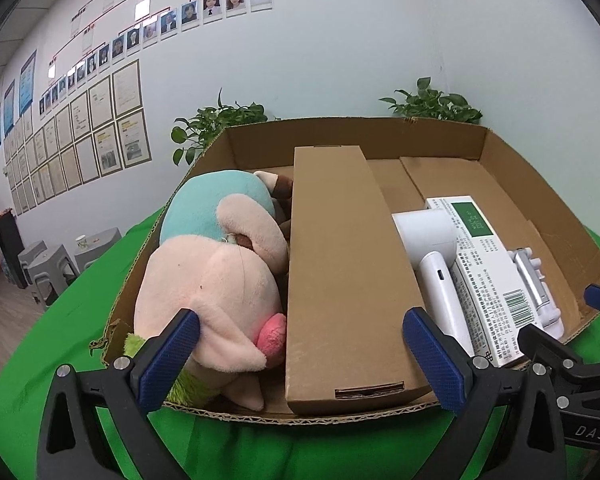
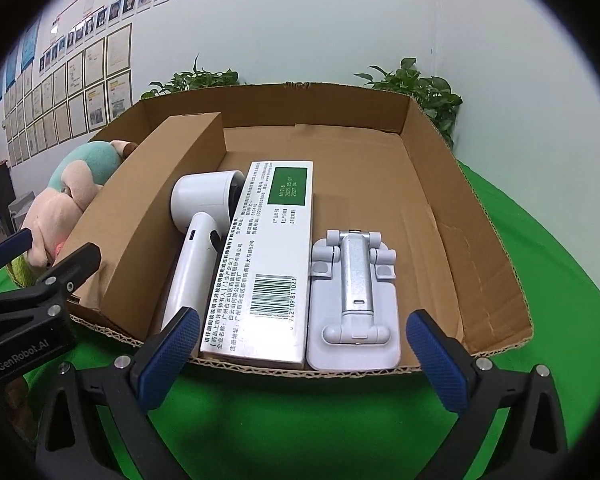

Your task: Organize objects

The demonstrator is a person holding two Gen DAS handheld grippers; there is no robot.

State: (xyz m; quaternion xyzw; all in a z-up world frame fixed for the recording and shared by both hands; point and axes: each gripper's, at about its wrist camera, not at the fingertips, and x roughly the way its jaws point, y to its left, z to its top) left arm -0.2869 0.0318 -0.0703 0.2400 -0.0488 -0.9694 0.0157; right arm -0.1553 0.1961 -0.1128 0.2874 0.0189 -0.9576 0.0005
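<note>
A shallow cardboard tray point(image 1: 540, 184) point(image 2: 432, 152) sits on a green cloth. In it lie a pink and teal plush toy point(image 1: 212, 272) point(image 2: 72, 196), a long brown carton point(image 1: 340, 272) point(image 2: 148, 204), a white hair dryer point(image 1: 432, 248) point(image 2: 200, 232), a white printed box with a green label point(image 1: 484, 264) point(image 2: 272, 256) and a white folding stand point(image 1: 536, 284) point(image 2: 356, 296). My left gripper point(image 1: 304, 352) is open and empty at the tray's near edge, before the plush and carton. My right gripper point(image 2: 304, 352) is open and empty, before the box and stand.
The tray's far right part point(image 2: 380, 168) is bare cardboard. Potted plants point(image 1: 220, 124) point(image 2: 420, 84) stand behind the tray against a white wall. Grey stools point(image 1: 48, 264) stand at the far left. The green cloth point(image 2: 300, 420) covers the table.
</note>
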